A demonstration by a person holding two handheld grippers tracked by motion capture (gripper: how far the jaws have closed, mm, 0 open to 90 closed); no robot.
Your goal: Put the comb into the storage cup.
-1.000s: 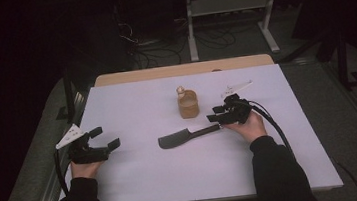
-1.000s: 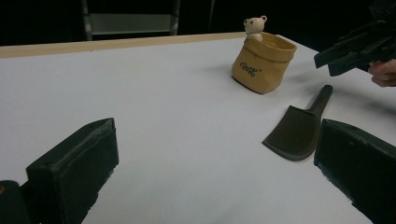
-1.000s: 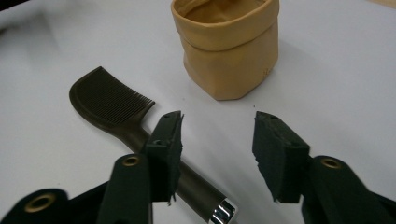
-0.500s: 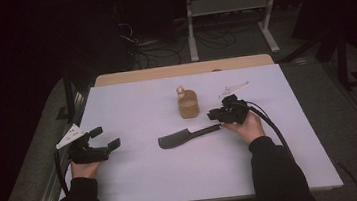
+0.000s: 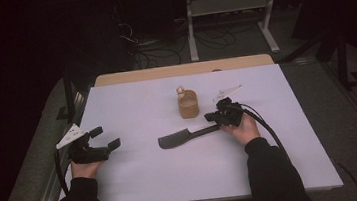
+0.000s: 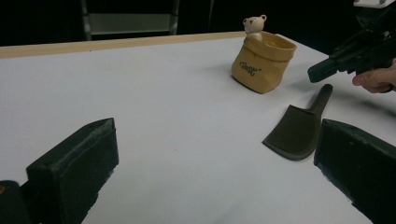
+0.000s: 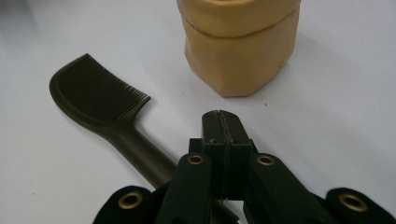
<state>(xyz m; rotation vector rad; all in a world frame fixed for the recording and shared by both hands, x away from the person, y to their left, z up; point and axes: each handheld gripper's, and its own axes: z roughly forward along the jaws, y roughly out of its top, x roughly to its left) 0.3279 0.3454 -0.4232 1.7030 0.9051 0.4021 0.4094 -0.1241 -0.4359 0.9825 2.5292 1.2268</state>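
The dark comb (image 5: 186,137) lies flat on the white worktop (image 5: 132,105), near the middle, its toothed head to the left and its handle running right; the handle end passes under the right gripper (image 5: 220,116), whose jaws have just been closing and now stand pressed together with nothing between them, the comb's handle lying beside and below them in the right gripper view; just beyond the comb, on the far side, stands a tan pouch (image 5: 188,104) with a small bear figure (image 6: 254,24) at its rim; well apart at the worktop's left edge, the left gripper (image 5: 101,141) rests with its jaws wide apart, holding nothing.
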